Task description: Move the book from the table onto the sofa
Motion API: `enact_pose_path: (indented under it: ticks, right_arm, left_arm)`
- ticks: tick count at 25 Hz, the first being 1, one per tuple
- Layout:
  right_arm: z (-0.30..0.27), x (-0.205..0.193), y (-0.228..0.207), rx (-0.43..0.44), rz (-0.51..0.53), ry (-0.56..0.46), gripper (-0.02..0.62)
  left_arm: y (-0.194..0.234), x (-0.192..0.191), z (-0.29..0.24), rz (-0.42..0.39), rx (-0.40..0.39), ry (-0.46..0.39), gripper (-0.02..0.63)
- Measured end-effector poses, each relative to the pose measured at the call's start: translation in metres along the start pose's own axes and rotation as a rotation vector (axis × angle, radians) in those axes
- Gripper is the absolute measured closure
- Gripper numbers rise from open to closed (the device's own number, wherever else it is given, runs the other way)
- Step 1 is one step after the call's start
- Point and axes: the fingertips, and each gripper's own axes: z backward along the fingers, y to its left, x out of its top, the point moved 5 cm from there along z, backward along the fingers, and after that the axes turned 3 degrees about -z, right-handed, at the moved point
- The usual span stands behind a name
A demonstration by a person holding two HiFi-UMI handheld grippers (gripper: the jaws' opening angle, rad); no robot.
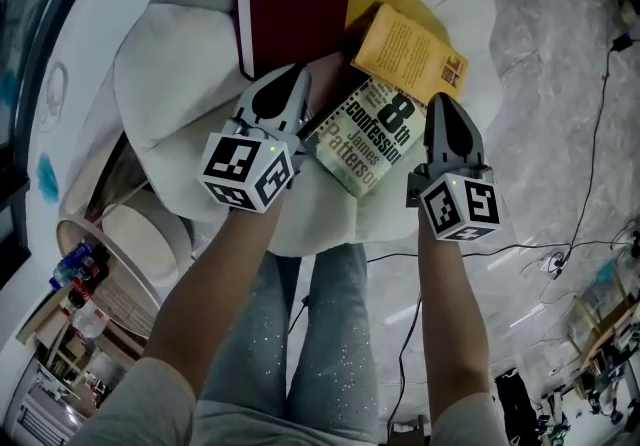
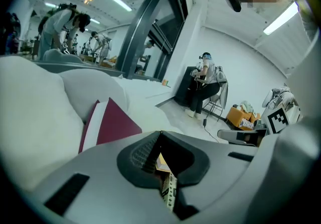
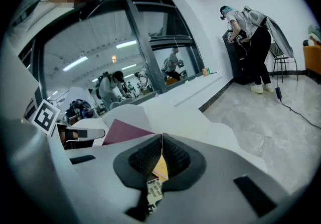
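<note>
The person is wearing pale grey trousers (image 1: 325, 354) that are glittering with small sparkles, and short light sleeves (image 1: 140, 396) are covering the upper arms. The left gripper (image 1: 298, 74) and the right gripper (image 1: 441, 100) are showing smooth grey shells with dark tops, narrowing towards the tip. Each one is carrying a cube (image 1: 246, 170) with black-and-white square markers and a small green light (image 1: 272, 146). Black ribbed pads (image 2: 143, 155) are lining the inside of the jaws.
</note>
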Motion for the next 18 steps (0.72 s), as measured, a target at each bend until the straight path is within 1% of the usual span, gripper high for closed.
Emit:
enact_pose_path:
  ticks: [4,8,18]
  right_arm:
    - [0.019,0.023,0.013,-0.002,0.008,-0.033,0.566]
    - [0.043,0.054,0.033,-0.003,0.014,-0.06,0.566]
    - [0.097,0.156,0.09,0.032,0.071,-0.134,0.566]
  left_arm:
    - [-0.003,0.022,0.012,-0.003,-0.01,-0.024,0.589]
    - [-0.012,0.055,0.032,-0.013,-0.023,-0.054,0.589]
    - [-0.043,0.153,0.088,-0.042,-0.038,-0.127,0.589]
